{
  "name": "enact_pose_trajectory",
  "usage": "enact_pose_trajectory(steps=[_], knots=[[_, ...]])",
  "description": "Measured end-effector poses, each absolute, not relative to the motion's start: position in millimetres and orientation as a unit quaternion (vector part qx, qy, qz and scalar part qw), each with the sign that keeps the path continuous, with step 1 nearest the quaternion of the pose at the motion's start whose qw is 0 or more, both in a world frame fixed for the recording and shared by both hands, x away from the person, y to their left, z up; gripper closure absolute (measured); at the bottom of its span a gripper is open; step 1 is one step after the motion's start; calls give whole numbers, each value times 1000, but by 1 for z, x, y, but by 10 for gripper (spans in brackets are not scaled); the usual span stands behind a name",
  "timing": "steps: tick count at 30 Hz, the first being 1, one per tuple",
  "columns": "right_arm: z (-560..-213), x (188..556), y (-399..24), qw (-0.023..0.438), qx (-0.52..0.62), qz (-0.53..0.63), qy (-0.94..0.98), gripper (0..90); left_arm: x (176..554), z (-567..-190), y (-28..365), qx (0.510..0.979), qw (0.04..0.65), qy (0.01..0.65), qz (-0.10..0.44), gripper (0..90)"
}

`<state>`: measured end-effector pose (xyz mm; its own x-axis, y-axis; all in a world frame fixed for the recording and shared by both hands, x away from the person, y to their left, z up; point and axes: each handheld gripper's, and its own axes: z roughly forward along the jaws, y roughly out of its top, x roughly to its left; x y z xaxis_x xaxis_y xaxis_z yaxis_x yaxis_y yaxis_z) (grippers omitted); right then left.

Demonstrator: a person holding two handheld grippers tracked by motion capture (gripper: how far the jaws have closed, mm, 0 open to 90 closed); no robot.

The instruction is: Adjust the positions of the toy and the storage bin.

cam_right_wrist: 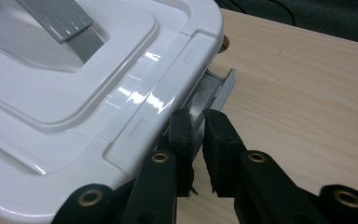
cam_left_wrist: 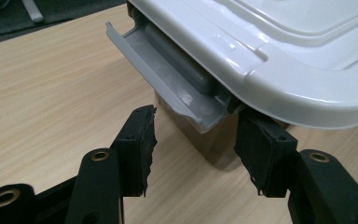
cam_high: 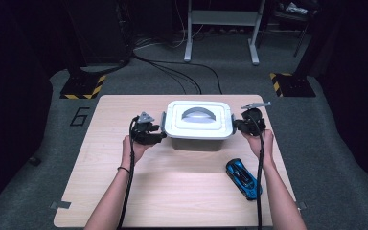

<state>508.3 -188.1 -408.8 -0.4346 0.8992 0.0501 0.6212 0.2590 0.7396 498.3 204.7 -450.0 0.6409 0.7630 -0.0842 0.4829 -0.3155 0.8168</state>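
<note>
Nearest the person's side of the pale wooden table (cam_high: 172, 191) lay a small glossy blue toy car (cam_high: 243, 178), just beside the right forearm and well apart from everything else on the board.

Farther in, both hands were raised to either end of a white plastic storage box with a grey handle set in its lid (cam_high: 199, 122), which stood near the middle of the table, toward its far edge. The left gripper (cam_high: 157, 135) met the box at its left end. In the left gripper view its black pads stood on either side of the grey hinged latch (cam_left_wrist: 168, 79) that hung out from under the lid's rim; one pad lay against the latch's near corner under the lid edge, the other sat a little off to the side, so the jaws looked drawn in about the latch end rather than flat together, and whether both pressed on it I could not tell.

At the box's right end the right gripper (cam_high: 235, 125) reached in level. In the right gripper view its two pads stood close together with the thin edge of the right-hand grey latch (cam_right_wrist: 214, 88) pinched between them, tight against the white rim.

Beyond the table lay dark carpet (cam_high: 172, 81), black cables (cam_high: 182, 72) and the legs of a grey metal stand (cam_high: 220, 28).
</note>
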Motion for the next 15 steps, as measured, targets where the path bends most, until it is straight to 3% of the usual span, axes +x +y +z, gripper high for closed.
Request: enact_pose_trajectory(steps=[4, 15], knots=[[-411, 514, -191, 199, 499, 366, 760, 731, 495, -447, 205, 792, 439, 391, 165, 473], [-419, 537, -194, 180, 518, 383, 743, 761, 492, -445, 211, 790, 442, 390, 165, 484]])
